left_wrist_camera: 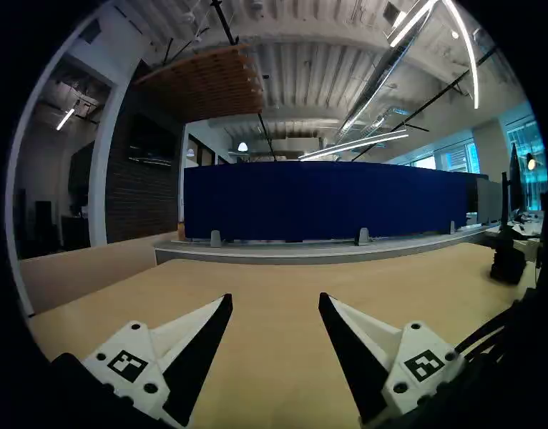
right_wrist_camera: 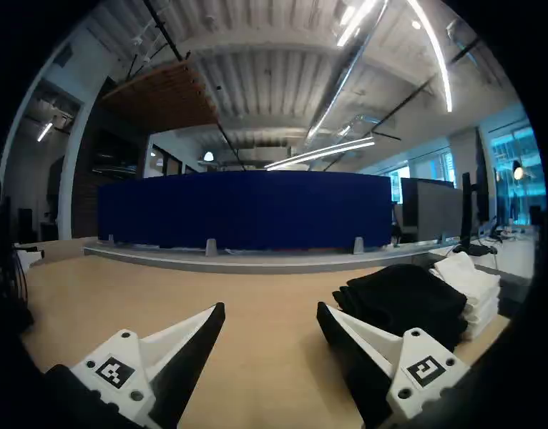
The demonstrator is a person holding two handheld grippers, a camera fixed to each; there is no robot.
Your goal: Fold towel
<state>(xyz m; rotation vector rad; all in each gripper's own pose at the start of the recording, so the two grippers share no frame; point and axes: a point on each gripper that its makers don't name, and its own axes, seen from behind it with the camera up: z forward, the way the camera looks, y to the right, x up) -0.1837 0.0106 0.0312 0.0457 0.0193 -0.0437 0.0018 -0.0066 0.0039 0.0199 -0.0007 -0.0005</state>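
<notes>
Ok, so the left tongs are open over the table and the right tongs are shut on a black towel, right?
Not quite: the right gripper view shows the right tongs open and empty, with the black towels stacked beside them, next to the white towels. The left tongs are open over the table.

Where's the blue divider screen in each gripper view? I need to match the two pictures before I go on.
Left gripper view: the blue divider spans the middle, beyond the table, above the open left gripper.
Right gripper view: the blue divider spans the centre, up-left of the folded black towels.
Shared landmark: the wooden slatted ceiling panel, upper left in both.
</notes>
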